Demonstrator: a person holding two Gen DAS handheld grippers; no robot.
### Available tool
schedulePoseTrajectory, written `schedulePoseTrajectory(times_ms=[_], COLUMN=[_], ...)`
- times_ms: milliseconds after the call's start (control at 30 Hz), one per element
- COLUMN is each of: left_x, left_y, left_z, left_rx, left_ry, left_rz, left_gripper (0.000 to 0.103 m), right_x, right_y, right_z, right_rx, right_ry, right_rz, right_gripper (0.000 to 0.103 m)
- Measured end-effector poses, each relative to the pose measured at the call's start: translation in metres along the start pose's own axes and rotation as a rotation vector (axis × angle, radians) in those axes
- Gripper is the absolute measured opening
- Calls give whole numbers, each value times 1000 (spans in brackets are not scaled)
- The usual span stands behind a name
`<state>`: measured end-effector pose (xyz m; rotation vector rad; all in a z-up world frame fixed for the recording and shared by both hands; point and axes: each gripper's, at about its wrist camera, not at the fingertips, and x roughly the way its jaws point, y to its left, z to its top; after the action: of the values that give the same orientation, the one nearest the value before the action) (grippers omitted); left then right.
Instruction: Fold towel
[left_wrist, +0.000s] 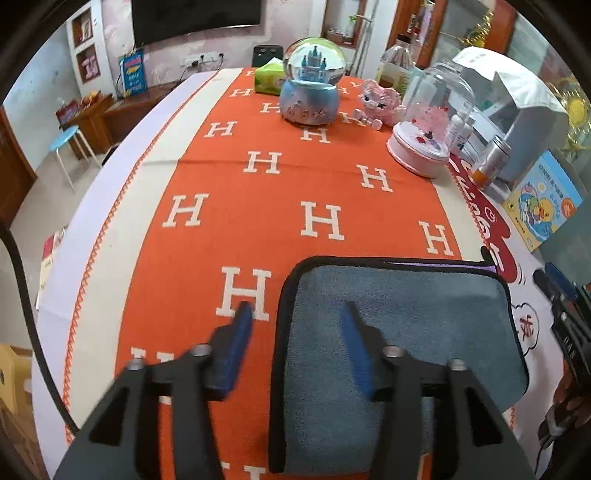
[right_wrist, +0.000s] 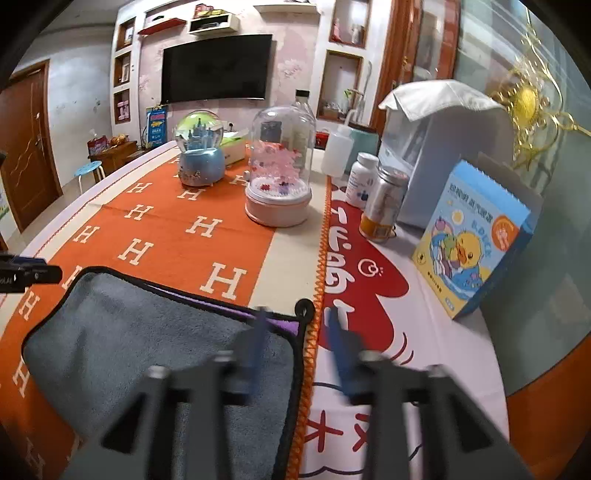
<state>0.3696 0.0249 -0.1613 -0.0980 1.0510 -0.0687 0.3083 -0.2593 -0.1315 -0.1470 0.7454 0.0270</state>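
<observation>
Towel (left_wrist: 402, 325), grey-blue with a black bound edge, lies folded and flat on the near part of the table, mostly on the orange cloth (left_wrist: 280, 192) patterned with white H letters; a strip of purple shows along its far edge, and a small black loop (right_wrist: 303, 307) sits at its far right corner. Beside the orange cloth on the right, a white sheet (right_wrist: 369, 280) with a big red shape covers the table. Farther back stand a blue snow globe (left_wrist: 312, 85), a clear dome on a pink base (right_wrist: 279, 173), a blue box with a duck picture (right_wrist: 469, 243), a metal can (right_wrist: 384, 199) and a white pill bottle (right_wrist: 364, 179). The left gripper (left_wrist: 295, 317) hangs over the towel's left edge, jaws apart, one finger above the orange cloth and the other above the towel. The right gripper (right_wrist: 297, 321), blurred, is over the towel's right edge, jaws apart and holding nothing.
</observation>
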Motion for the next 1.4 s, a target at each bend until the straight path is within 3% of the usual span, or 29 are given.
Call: schedulePoseTrajectory(times_ms=[233,467,700,1067,1400], left_x=[-21,-50,-82,-137,-192], left_y=[2,1,0,-13,-29], left_z=[-3,-21,-65,-162,-212], left_rx=[-19,-40,-50,-67,-29], left_ry=[-29,-25,-8,35,50], left_rz=[14,35,49,100,132], left_gripper=[66,69,69,69,70], right_x=[-13,-43,-80,-143,-201], right_y=[-6,-9,-10,2,5], right_z=[-7,-30,-71,-141,-164], right_rx=[30,96,147,179,226], right_ry=[14,52,152,267,319], right_rz=[3,14,-5,66,103], right_gripper=[61,71,75,76,77])
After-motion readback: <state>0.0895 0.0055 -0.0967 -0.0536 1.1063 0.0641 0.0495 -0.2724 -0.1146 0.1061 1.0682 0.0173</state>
